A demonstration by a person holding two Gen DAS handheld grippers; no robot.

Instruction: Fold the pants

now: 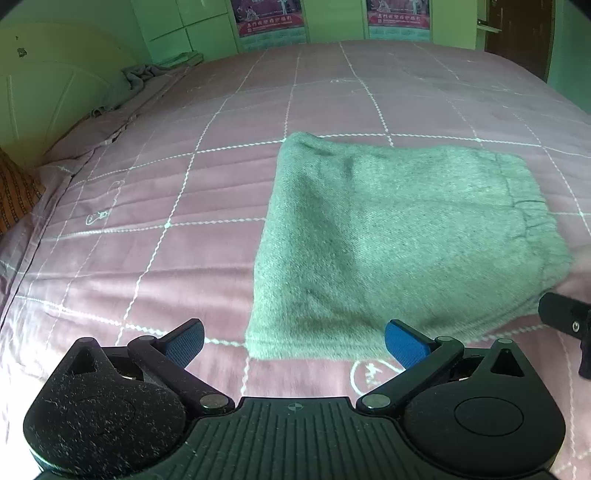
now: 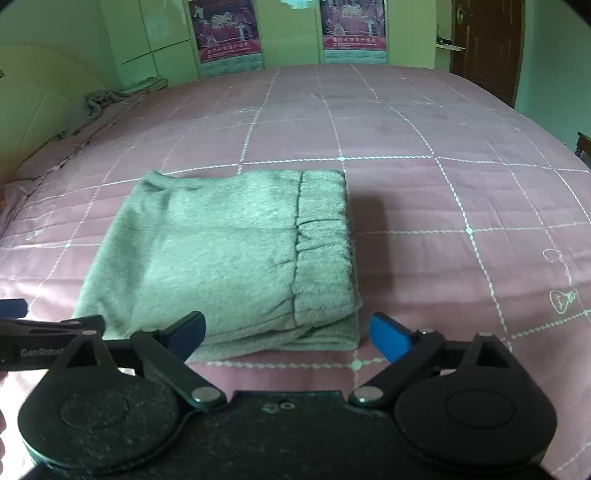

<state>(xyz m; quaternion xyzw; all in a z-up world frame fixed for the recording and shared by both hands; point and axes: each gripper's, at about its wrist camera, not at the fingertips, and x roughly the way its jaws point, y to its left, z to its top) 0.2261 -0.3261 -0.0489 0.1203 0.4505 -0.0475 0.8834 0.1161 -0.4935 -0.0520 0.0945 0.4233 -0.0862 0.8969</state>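
Note:
The grey-green fleece pants [image 1: 399,236] lie folded into a flat, layered rectangle on the pink bed, elastic waistband on the right side. They also show in the right wrist view [image 2: 229,254]. My left gripper [image 1: 293,345] is open and empty, hovering just short of the pants' near left corner. My right gripper [image 2: 286,332] is open and empty, just short of the near right edge by the waistband. The right gripper's finger shows at the left view's right edge [image 1: 565,321]; the left gripper shows at the right view's left edge [image 2: 37,332].
A pink quilt with a white grid [image 1: 147,206] covers the bed. Crumpled grey cloth [image 1: 142,74] lies by the headboard at far left. Green wall with posters [image 2: 225,33] and a brown door [image 2: 487,44] stand behind the bed.

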